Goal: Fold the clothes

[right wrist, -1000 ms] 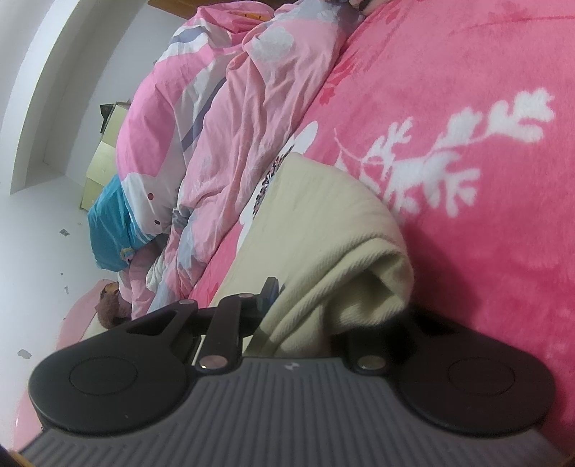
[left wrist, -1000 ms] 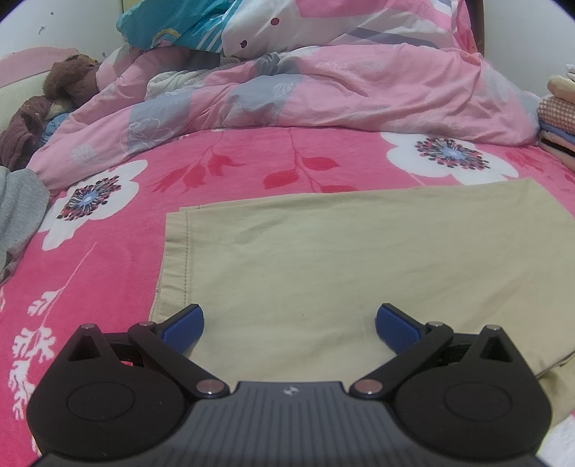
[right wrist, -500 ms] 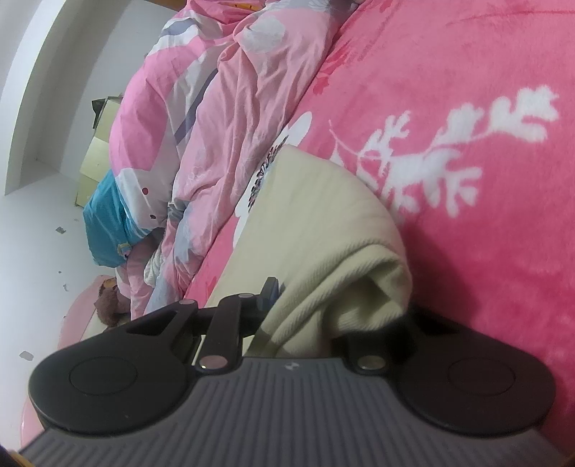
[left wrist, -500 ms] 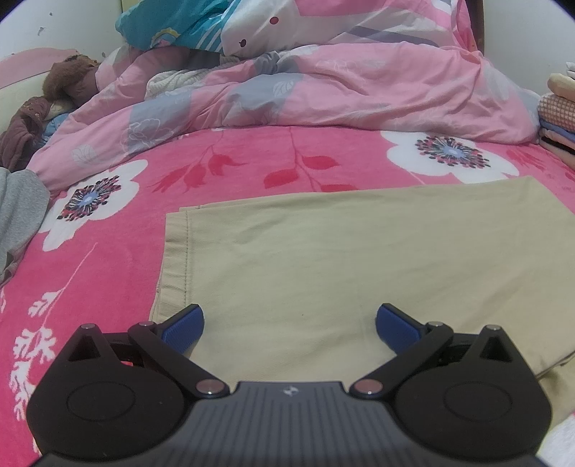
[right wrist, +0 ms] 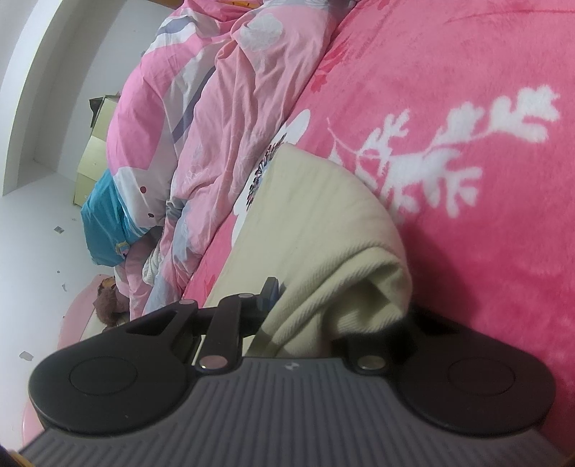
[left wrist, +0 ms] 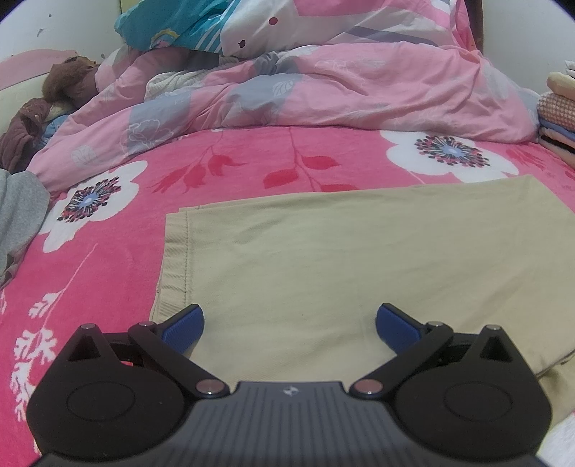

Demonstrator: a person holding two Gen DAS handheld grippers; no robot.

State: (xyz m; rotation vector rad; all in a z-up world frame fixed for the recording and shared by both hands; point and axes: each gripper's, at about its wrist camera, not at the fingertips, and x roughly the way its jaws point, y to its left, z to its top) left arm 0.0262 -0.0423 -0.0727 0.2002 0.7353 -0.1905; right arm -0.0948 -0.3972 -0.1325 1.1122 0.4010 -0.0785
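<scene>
Spread wide, the left gripper (left wrist: 289, 321) hangs just above a beige garment (left wrist: 341, 258) with its two blue pads (left wrist: 183, 325) well apart and nothing between them; whether the pads touch the cloth beneath cannot be told. That garment lies flat on a bright pink blanket (left wrist: 107, 258) printed with white flowers and red leaves, its stitched hem running down the side nearest the left pad and its far edge straight across the bed. Over in the right wrist view, the right gripper (right wrist: 323, 305) is nearly closed on a bunched fold of the same beige garment (right wrist: 323, 222), which humps up out of the jaws and trails away along the blanket (right wrist: 467, 233); one blue pad edge (right wrist: 271, 287) shows against the cloth, while the other finger is hidden under the fold. Beyond the garment in the left wrist view, a rumpled pink quilt (left wrist: 341, 86) with grey and white patches is heaped across the head of the bed, and a turquoise patterned piece (left wrist: 169, 25) sits on top of it. At the far right edge rests a stack of folded clothes (left wrist: 559, 107), and at the left edge lie a grey cloth (left wrist: 18, 215) and a brown plush toy (left wrist: 68, 77) near the wall.
</scene>
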